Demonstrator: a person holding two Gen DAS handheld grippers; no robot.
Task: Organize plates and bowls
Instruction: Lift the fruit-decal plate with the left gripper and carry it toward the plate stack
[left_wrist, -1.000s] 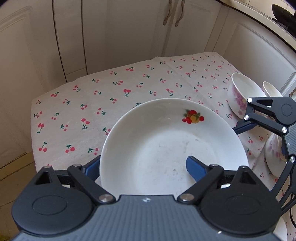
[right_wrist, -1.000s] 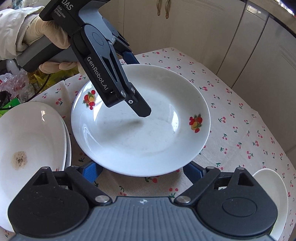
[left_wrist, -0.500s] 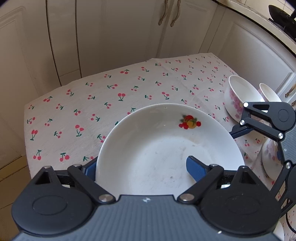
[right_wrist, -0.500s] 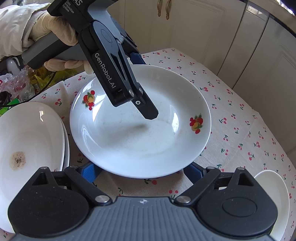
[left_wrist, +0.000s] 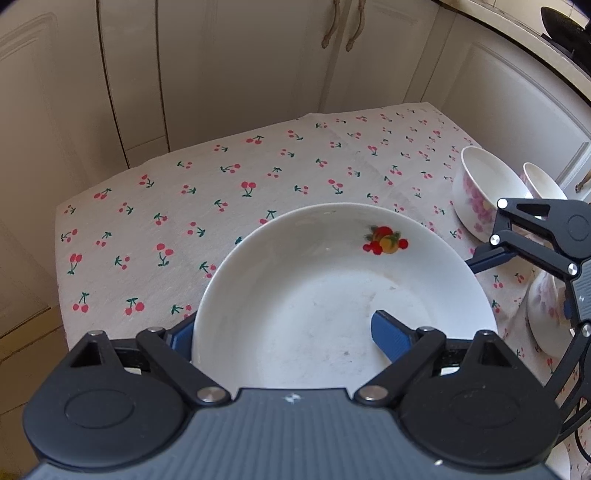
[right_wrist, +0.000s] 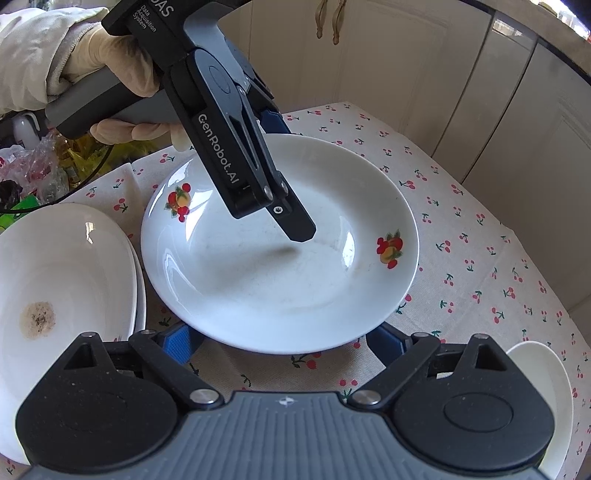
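Observation:
A white deep plate with fruit prints (left_wrist: 332, 295) (right_wrist: 258, 273) is held above the cherry-print tablecloth (left_wrist: 221, 192). My left gripper (left_wrist: 288, 332) is shut on the plate's rim, one finger (right_wrist: 295, 221) inside the plate and the other under it. My right gripper (right_wrist: 280, 339) is open and empty, its blue fingertips (right_wrist: 177, 341) just below the plate's near edge; it also shows in the left wrist view (left_wrist: 491, 256). A stack of white plates (right_wrist: 55, 288) lies at the left, the top one stained.
Two flower-print bowls (left_wrist: 484, 188) and a third (left_wrist: 543, 310) stand at the table's right edge. A small white dish (right_wrist: 543, 387) lies right of my right gripper. Plastic-wrapped clutter (right_wrist: 29, 173) sits far left. Cabinet doors (left_wrist: 258, 74) surround the table.
My left gripper has lifted the plate higher and drawn it back, tilting it a little. The right gripper has stayed open beneath the near rim.

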